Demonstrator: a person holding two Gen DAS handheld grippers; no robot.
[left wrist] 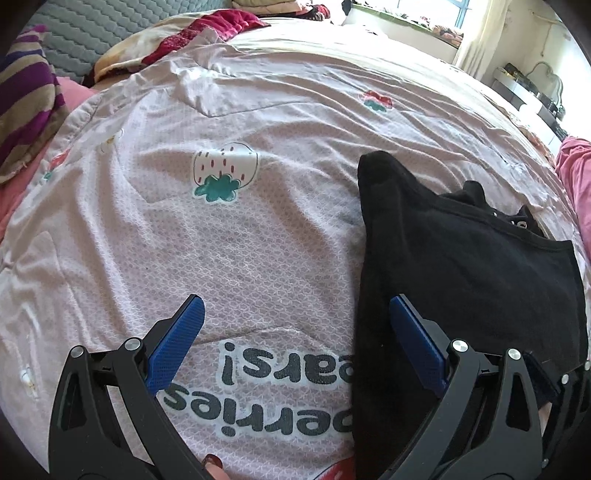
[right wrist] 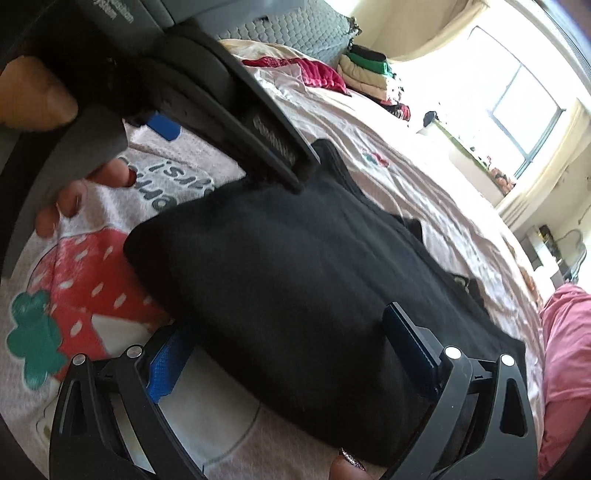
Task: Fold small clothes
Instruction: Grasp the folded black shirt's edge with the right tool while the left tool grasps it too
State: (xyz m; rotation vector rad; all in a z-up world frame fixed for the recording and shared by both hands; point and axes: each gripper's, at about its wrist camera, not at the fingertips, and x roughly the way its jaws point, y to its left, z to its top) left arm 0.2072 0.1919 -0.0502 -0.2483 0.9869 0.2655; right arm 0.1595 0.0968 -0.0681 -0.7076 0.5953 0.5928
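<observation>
A black garment (left wrist: 461, 266) lies folded and flat on the pale pink strawberry-print bedspread (left wrist: 258, 229). My left gripper (left wrist: 295, 332) is open just above the bedspread; its left finger is over the printed lettering and its right finger is over the garment's left edge. In the right wrist view the black garment (right wrist: 295, 277) fills the middle. My right gripper (right wrist: 291, 354) is open, and the garment's near end lies between its blue pads (right wrist: 170, 365). One of the left gripper's fingers (right wrist: 273, 147) rests at the garment's far edge, with a hand (right wrist: 70, 199) behind it.
A striped blanket (left wrist: 26, 103) and a red cloth (left wrist: 207, 33) lie at the head of the bed by a grey quilted headboard (left wrist: 92, 33). Pink fabric (right wrist: 565, 350) lies at the right. A stack of folded clothes (right wrist: 373, 70) sits near the window (right wrist: 517, 96).
</observation>
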